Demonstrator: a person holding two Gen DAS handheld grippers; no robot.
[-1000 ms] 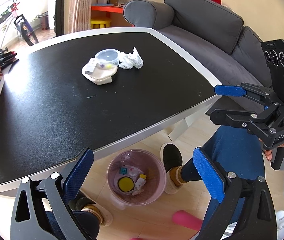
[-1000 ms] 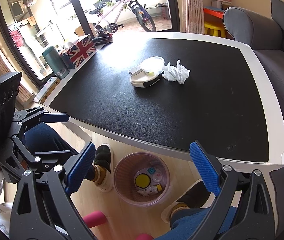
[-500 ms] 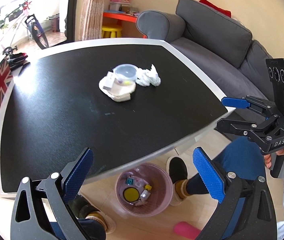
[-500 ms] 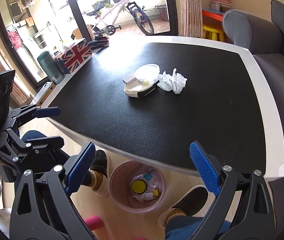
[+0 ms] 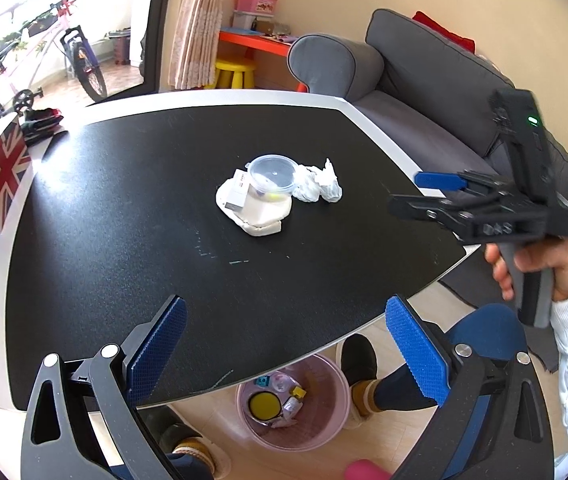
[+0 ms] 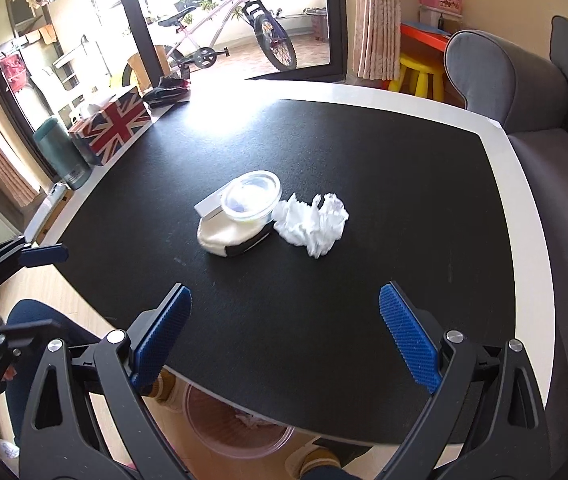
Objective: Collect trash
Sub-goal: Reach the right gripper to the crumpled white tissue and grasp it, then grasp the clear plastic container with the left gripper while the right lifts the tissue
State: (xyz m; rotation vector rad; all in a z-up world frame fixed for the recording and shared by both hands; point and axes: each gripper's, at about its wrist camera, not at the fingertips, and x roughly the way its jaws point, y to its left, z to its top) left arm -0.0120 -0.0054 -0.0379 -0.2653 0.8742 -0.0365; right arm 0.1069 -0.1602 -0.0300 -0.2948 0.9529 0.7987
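Black counter [image 6: 364,184] is bordered white, bare around the central tissue [image 6: 311,224] and tub [image 6: 251,196]; both hand-held grippers [image 5: 284,344] [image 6: 284,334] are held wide, empty, at its near edge above the bin [image 5: 292,408].

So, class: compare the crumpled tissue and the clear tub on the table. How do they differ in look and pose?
The tissue is opaque white and crumpled; the tub is clear, round and smooth. The tissue lies straight on the black table; the tub sits on a cream pouch. Both are in the middle of the table, side by side, and neither tool holds them.
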